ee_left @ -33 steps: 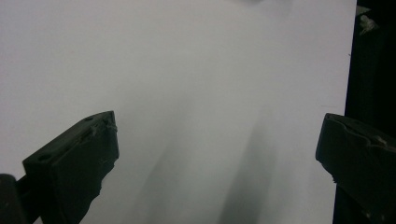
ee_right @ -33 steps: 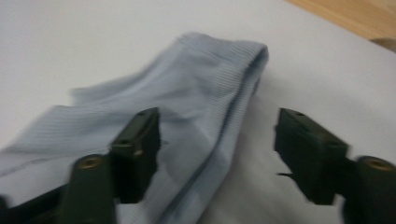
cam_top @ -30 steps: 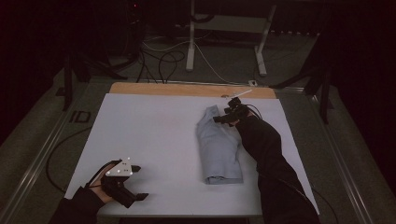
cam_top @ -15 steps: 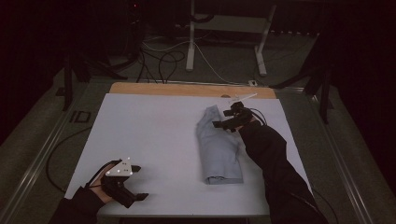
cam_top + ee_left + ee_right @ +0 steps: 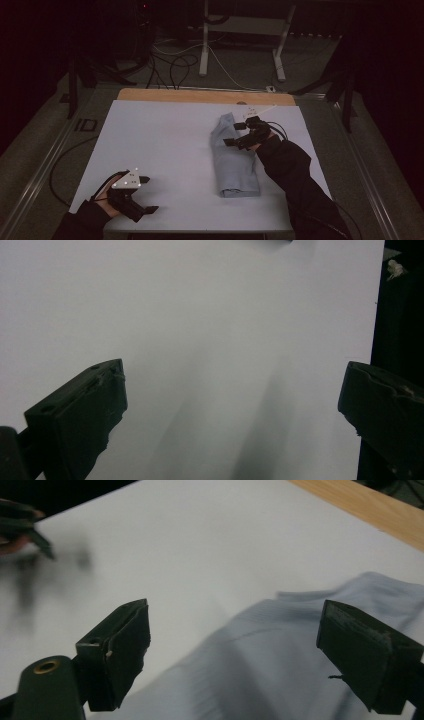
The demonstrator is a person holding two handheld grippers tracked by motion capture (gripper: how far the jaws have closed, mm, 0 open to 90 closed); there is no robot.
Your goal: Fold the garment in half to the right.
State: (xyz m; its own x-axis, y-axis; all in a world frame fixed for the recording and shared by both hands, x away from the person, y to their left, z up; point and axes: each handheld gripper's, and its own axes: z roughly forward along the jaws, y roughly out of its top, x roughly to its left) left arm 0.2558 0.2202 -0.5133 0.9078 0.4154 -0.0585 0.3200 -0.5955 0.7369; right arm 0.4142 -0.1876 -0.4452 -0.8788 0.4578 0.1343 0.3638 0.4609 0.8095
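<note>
The right tool (image 5: 239, 134) hangs with its jaws spread wide, the folded pale-blue cloth (image 5: 234, 160) lying just beneath and between them on the white counter (image 5: 165, 140). The left tool (image 5: 145, 195) also gapes wide, well apart from the cloth, with bare counter below it.

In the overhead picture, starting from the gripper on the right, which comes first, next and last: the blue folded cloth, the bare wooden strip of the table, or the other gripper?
Measured from the right gripper in the high view:
1. Blue folded cloth: directly under it, right half of the white sheet.
2. Wooden strip: along the table's far edge, beyond the cloth.
3. Left gripper: near left corner, by the person's side.
</note>
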